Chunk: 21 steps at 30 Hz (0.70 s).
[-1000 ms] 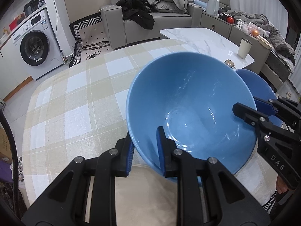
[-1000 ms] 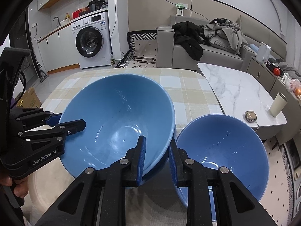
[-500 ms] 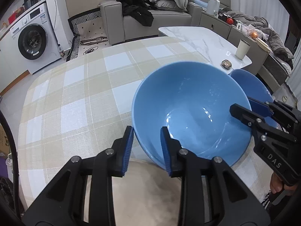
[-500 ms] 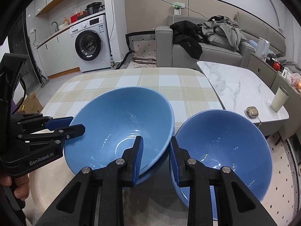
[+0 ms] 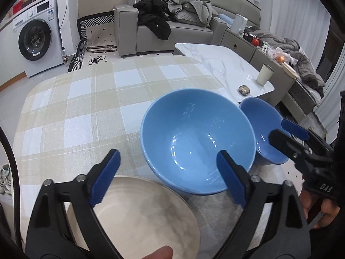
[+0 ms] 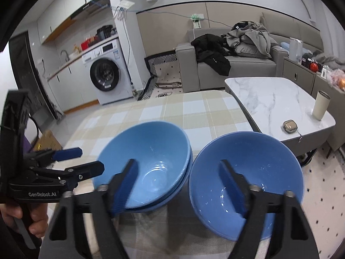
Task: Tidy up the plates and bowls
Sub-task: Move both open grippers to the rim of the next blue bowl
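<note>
Both sets of jaws just opened wide, nothing gripped. Left gripper (image 5: 168, 172) straddles near rim of big blue bowl (image 5: 197, 139), pads clear. Right gripper (image 6: 179, 183) spans gap between stacked bowls and second blue bowl (image 6: 245, 185). Glossy, empty, upright on checked tablecloth (image 5: 82, 112). Beige plate (image 5: 138, 213) just beside stack.

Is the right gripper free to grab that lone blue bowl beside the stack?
Probably yes. The right gripper is open, nothing between its jaws, and the lone bowl sits just ahead of it with its rim bare. The stacked bowls stand beside it, apart.
</note>
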Tool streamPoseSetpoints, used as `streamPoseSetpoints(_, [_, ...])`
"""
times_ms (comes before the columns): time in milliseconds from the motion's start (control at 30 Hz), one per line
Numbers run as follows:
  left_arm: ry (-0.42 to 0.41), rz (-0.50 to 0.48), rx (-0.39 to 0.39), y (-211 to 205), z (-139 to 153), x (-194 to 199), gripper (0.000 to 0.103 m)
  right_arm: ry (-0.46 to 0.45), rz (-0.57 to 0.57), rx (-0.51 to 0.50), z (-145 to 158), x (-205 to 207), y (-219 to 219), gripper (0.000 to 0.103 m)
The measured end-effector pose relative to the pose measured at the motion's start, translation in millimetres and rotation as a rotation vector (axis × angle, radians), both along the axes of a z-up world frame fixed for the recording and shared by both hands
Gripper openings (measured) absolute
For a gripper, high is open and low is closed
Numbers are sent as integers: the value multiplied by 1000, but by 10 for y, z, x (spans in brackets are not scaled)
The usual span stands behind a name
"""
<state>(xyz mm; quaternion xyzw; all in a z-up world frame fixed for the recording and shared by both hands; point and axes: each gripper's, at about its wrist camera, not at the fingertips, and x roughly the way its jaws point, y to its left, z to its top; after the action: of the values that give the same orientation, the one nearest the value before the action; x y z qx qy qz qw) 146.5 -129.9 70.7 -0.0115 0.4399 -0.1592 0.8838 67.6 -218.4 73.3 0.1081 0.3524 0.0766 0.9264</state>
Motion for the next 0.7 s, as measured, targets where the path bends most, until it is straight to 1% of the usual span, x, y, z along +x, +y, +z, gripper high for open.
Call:
streamPoseSetpoints(33, [-6,8,-4,-3,20,-27,103,-6,-4,12,28,-38,-33,92])
streamPoseSetpoints(133, [-12,15,-19,-14,66,-93,102,-35,-32,20,106,-176,-145,100])
streamPoseSetpoints(167, [-10,15,-23,-27,78,-120,102,-43,-45,20,124,-227,-185,101])
streamPoseSetpoints(333, [-12,18,-24,-144,122,-266,102,-61,-108,64,146,-466,-481,102])
streamPoseSetpoints(500, [-7,20,-27,-288,135,-359,102,-55,-148,103,115,-585,-706,102])
streamPoseSetpoints(600, [-6,13,-30,-393,138,-420,102,-67,-159,112,107,-656,-801,102])
streamPoseSetpoints(700, [-2,-2,-51,-518,138,-472,102,-64,-180,113,130,-698,-909,102])
